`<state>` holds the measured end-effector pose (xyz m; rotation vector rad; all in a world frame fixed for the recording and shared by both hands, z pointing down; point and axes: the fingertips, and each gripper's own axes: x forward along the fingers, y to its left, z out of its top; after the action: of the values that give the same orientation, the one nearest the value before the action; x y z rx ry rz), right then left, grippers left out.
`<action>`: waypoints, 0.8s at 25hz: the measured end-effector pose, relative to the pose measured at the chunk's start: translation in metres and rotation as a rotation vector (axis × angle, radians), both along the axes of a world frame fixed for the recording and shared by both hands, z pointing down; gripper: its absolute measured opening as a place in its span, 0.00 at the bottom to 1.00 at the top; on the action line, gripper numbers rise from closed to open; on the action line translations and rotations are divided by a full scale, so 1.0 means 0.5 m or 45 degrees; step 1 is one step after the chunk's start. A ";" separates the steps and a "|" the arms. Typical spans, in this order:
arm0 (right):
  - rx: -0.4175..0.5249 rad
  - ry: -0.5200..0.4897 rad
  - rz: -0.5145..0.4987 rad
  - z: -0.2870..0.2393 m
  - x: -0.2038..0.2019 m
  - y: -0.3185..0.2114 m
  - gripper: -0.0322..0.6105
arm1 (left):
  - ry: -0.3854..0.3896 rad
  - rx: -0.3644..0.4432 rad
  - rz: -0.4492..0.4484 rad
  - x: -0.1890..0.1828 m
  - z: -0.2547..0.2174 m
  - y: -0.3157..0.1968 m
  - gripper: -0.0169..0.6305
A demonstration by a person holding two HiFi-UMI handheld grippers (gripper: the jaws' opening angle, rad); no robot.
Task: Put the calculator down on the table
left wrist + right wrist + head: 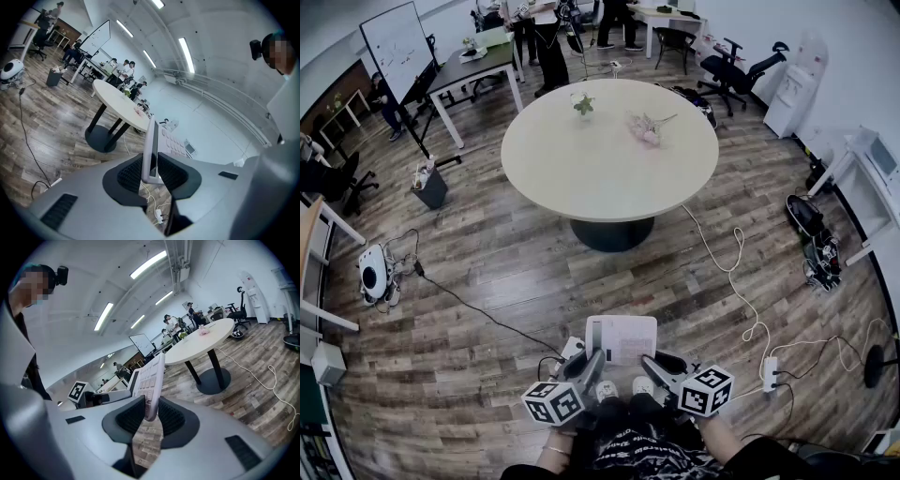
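The calculator [622, 338] is in the air above the wooden floor [487, 281], low in the head view at about 6 o'clock. It is held from both sides. The left gripper [151, 171] is closed on the left edge of it: in the left gripper view the two dark pads press on the thin light body, which stands edge-on between them. The right gripper [151, 409] is closed on the opposite edge. In the right gripper view the keys face toward 9 o'clock, and the pads clamp the lower end.

The round light surface [675, 178] stands well apart from the calculator, toward 12 o'clock in the head view, on a dark foot. The calculator does not touch it. A small green plant [583, 104] stands at about 11 o'clock on the top, and a pink bunch of flowers [645, 128] lies near 1 o'clock. A white cable [734, 281] runs over the floor, toward 2 o'clock from the calculator.
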<state>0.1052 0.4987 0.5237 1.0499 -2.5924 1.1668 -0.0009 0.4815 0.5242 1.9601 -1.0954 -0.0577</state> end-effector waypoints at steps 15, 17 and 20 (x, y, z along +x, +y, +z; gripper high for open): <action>0.024 0.035 -0.011 -0.001 0.014 0.019 0.20 | 0.021 -0.006 0.005 0.015 0.007 0.019 0.19; 0.035 0.031 -0.005 -0.005 0.006 0.015 0.20 | 0.019 -0.001 0.017 0.007 0.005 0.015 0.19; 0.056 0.058 0.010 0.000 -0.008 0.014 0.21 | 0.004 0.009 0.046 -0.006 0.011 0.012 0.19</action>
<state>0.1013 0.5058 0.5238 1.0825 -2.5931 1.0792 -0.0042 0.4876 0.5297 1.9846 -1.0585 -0.0449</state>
